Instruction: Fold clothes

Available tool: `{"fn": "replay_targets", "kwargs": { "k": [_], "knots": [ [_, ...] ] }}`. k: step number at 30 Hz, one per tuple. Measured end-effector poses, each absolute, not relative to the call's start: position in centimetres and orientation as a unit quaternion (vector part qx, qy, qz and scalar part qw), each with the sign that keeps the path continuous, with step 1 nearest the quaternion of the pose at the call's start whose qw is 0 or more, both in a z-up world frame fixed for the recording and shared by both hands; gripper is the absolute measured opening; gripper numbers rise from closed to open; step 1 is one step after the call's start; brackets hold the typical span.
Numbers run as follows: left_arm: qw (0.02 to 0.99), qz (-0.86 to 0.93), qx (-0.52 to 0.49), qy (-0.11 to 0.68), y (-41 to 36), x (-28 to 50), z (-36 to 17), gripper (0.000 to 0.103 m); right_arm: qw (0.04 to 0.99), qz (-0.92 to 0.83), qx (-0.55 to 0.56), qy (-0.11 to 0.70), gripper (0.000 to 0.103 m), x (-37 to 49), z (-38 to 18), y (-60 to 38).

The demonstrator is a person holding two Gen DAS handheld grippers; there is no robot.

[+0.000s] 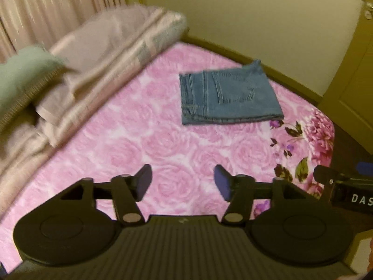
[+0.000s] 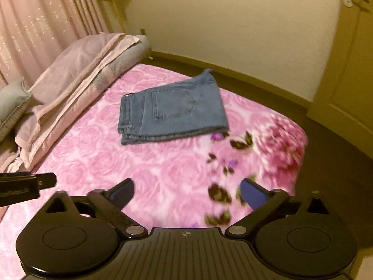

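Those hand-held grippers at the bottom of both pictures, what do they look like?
Each hand-held gripper, left and right, is matte black plastic: a ribbed base, two round discs, and hinged arms with silver rivets carrying two fingers with blue pads. White lettering marks the side of one. No cables or sleeves show.

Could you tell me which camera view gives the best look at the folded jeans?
The right wrist view: the folded jeans lie nearer, larger and sharper there, with the back pocket plain. The left wrist view shows them whole too, but smaller and farther off on the pink bedspread.
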State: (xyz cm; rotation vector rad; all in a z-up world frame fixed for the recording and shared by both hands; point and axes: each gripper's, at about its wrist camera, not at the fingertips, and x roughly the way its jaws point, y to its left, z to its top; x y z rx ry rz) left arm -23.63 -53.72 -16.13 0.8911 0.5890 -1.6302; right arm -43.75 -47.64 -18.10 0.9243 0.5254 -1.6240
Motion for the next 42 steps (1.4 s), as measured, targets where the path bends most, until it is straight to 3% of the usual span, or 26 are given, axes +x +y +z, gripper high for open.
{"fn": "replay_targets", "kwargs": {
  "k": [3,10,23,42],
  "knots": [
    [0.564,-0.709,0.360,0.220,-50.5,-22.5,-13.4,0.072,0.563,-0.696,0.387,0.221,0.102,-42.6,-16.3,-45.0],
    [0.564,-0.717,0.341,0.227,-46.7,-21.0,-10.2,0.072,0.566,-0.713,0.369,0.188,0.102,-41.6,-12.9,-41.2],
    [0.553,-0.702,0.368,0.258,-43.8,-22.5,-11.3,0.072,0.562,-0.701,0.384,0.212,0.102,-42.1,-12.0,-39.3],
    [0.556,-0.705,0.354,0.263,-46.0,-25.8,-10.2,0.072,0.570,-0.684,0.361,0.276,0.102,-44.1,-10.8,-42.9]
  ]
}}
